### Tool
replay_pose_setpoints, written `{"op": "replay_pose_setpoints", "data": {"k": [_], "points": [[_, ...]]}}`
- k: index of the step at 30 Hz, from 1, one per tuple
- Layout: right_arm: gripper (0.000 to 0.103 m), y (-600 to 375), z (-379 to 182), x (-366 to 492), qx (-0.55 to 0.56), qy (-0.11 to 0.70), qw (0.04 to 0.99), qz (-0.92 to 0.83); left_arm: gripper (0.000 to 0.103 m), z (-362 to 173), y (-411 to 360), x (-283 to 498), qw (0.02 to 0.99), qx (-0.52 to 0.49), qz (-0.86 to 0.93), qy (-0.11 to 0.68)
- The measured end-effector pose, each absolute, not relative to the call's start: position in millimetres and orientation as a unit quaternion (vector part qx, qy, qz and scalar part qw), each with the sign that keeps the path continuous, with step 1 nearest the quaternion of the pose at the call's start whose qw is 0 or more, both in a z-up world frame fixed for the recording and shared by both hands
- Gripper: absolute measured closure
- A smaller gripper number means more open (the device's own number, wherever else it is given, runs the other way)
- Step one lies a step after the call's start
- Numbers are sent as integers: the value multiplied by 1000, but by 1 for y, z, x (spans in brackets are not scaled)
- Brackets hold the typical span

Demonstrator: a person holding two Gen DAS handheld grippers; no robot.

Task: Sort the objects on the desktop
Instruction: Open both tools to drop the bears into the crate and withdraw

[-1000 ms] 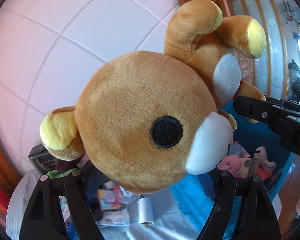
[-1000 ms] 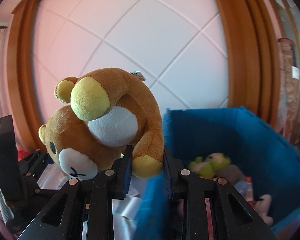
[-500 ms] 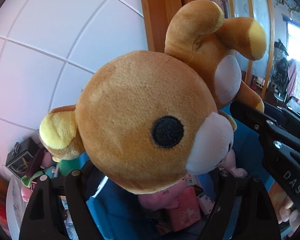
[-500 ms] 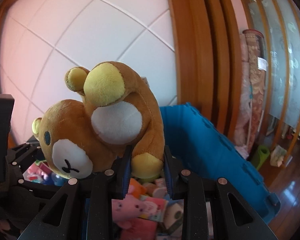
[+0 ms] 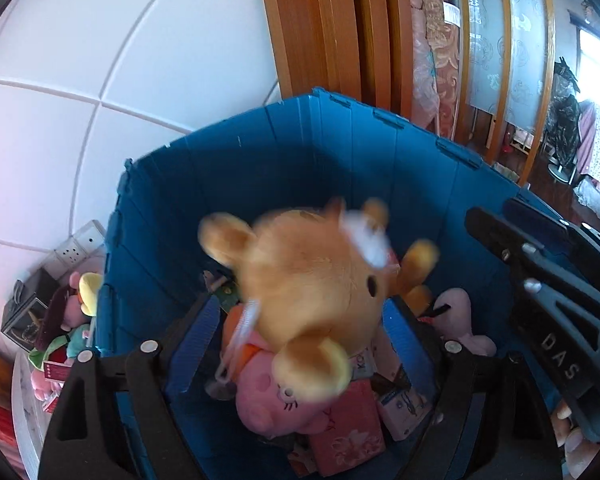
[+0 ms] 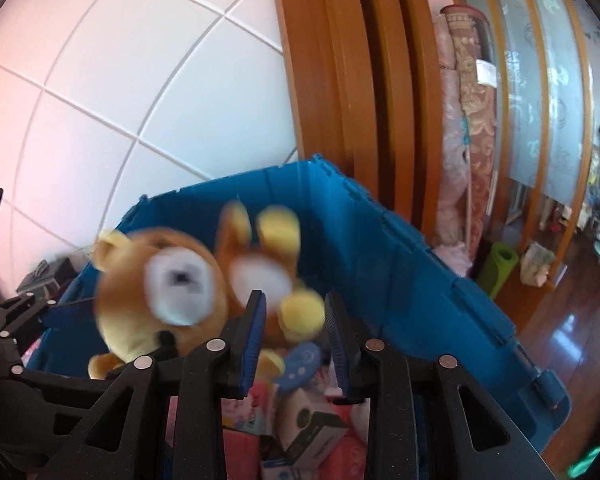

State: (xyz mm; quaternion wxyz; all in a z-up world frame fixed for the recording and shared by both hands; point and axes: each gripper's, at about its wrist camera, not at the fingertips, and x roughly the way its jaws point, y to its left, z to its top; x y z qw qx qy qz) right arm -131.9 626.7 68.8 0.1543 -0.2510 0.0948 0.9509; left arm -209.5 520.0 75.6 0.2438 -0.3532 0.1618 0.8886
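A brown plush bear (image 5: pixel 312 292) with yellow ears and a white muzzle shows blurred, in motion, just above the toys in the blue bin (image 5: pixel 340 152). My left gripper (image 5: pixel 300 344) stands wide and its jaws are opening a little; the bear's head lies between and beyond the blue pads (image 5: pixel 196 344), not pressed. In the right wrist view the bear (image 6: pixel 156 300) is equally blurred. My right gripper (image 6: pixel 294 336) has its jaws opening, with the bear's yellow foot loose between them. The right gripper (image 5: pixel 540 300) also reaches in from the right over the bin.
The bin (image 6: pixel 400 248) holds a pink pig plush (image 5: pixel 268 400), pink boxes (image 5: pixel 348 428) and a white-and-green carton (image 6: pixel 308 432). More toys (image 5: pixel 72 312) lie left of the bin by the tiled wall. A wooden door frame (image 6: pixel 340 80) stands behind it.
Both grippers carried the bear over the blue bin and tipped down. Both held it before; now the pads have come off and it drops, blurred, toward the toys.
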Motion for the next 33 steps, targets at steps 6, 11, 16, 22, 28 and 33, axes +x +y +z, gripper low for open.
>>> {"op": "replay_pose_setpoints", "data": {"k": [6, 11, 16, 22, 28, 33], "points": [[4, 624, 73, -133, -246, 92, 183, 947, 19, 98, 520, -189, 229, -335, 901, 157], [0, 632, 72, -133, -235, 123, 154, 952, 19, 108, 497, -179, 225, -315, 913, 130], [0, 622, 85, -116, -206, 130, 140, 960, 19, 125, 456, -162, 226, -284, 928, 86], [0, 583, 102, -93, -180, 83, 134, 971, 19, 138, 392, -142, 201, -241, 949, 19], [0, 543, 102, -81, -167, 72, 82, 980, 19, 125, 334, -135, 166, -254, 953, -20], [0, 498, 99, -86, -174, 65, 26, 982, 19, 106, 285, -136, 125, -268, 955, -16]]}}
